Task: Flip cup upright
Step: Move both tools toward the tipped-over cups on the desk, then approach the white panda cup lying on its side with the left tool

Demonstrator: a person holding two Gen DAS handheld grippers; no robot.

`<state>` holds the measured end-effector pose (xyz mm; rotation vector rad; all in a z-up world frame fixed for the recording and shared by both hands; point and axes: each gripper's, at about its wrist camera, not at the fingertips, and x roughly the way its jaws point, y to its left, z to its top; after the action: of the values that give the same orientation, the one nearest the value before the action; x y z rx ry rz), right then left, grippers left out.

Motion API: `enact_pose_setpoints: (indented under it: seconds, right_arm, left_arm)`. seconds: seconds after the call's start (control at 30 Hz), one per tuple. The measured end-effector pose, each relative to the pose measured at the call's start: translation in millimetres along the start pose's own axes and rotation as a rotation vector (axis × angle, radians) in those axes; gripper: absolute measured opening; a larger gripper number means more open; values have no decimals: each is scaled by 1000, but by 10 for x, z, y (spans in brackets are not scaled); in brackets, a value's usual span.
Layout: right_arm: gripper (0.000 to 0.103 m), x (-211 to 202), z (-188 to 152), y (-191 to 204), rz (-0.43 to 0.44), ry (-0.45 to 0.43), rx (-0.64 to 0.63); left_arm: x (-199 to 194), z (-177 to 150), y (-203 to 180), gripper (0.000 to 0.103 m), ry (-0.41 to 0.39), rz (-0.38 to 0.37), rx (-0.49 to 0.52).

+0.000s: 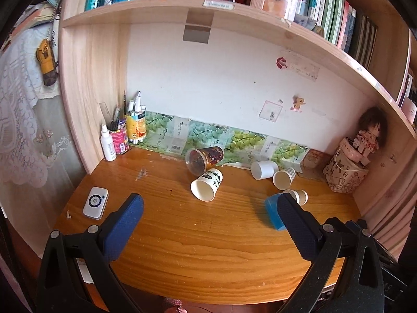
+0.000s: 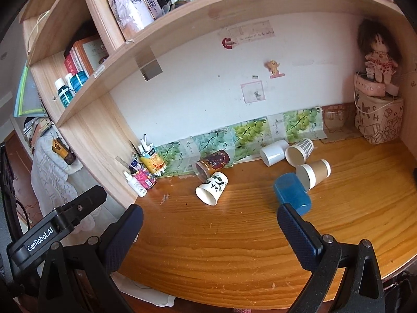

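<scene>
Left wrist view: left gripper (image 1: 208,203) held over desk (image 1: 208,247), jaws wide apart, nothing between. Right gripper (image 2: 208,216) likewise spread, empty, above desk front.

Six cups, all tipped on sides:
- panda cup (image 1: 206,184), white, mouth toward camera, empty inside, mid-desk.
- clear cup (image 1: 204,157), dark printed sleeve, just behind panda cup, touching it; contents unclear.
- white cup (image 1: 263,169), plain, near back wall, empty.
- checked cup (image 1: 284,178), just beside white cup, mouth toward camera, empty.
- brown cup (image 2: 312,174), white rim, empty, in front of checked cup.
- blue cup (image 2: 292,193), translucent, touching brown cup, nearest right gripper's right finger; partly hidden behind finger in left view.

Pen pots (image 1: 127,130) upright in back left corner, stuffed with pens and markers; white spray bottle (image 1: 108,143) beside them. Printed fabric bin (image 1: 345,174) in back right corner, round pink box and doll (image 1: 370,133) on top.

Small white device (image 1: 95,202) flat on left of desk. Wood grain orange-brown, scuffed, pale smear near left back. Grape-print cartons (image 1: 208,134) lined along foot of white wall; stickers on wall. Shelf (image 1: 234,15) overhead with books and teal bottles. Lace curtain (image 1: 23,120) off left side.
</scene>
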<state>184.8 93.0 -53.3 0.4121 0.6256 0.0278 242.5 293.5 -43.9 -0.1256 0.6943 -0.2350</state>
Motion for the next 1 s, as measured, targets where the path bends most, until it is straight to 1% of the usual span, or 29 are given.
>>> enact_pose_setpoints:
  seconds: [0.1,0.23,0.47,0.6,0.7,0.8,0.87,1.0]
  right_arm:
    - [103,192,33,53,-24,20,25]
    - [103,493,66,95,-64,73,73]
    - [103,931,61,82,-197,156,151]
    - [103,1203,41,4,-244,203,185]
    - [103,1384,27,-53,-286,217,198]
    - [103,1543,9,-89,-322,225,188]
    - [103,1657,4,-98,-333,236,175]
    - [103,1882,-43,-163,-331,255,183]
  left_arm:
    - [234,97,85,102,54,-18,21]
    - [529,220,156,102,114,-54,58]
    - [1173,356,253,102,266,-137,105]
    - [1512,372,305,102,340,-170,116]
    - [1778,373,329,102,389,-185,120]
    - [2043,349,352,102,435,-184,108]
    - [2186,328,379,102,463,-194,93]
    - [2476,282,440,102,485,-165,83]
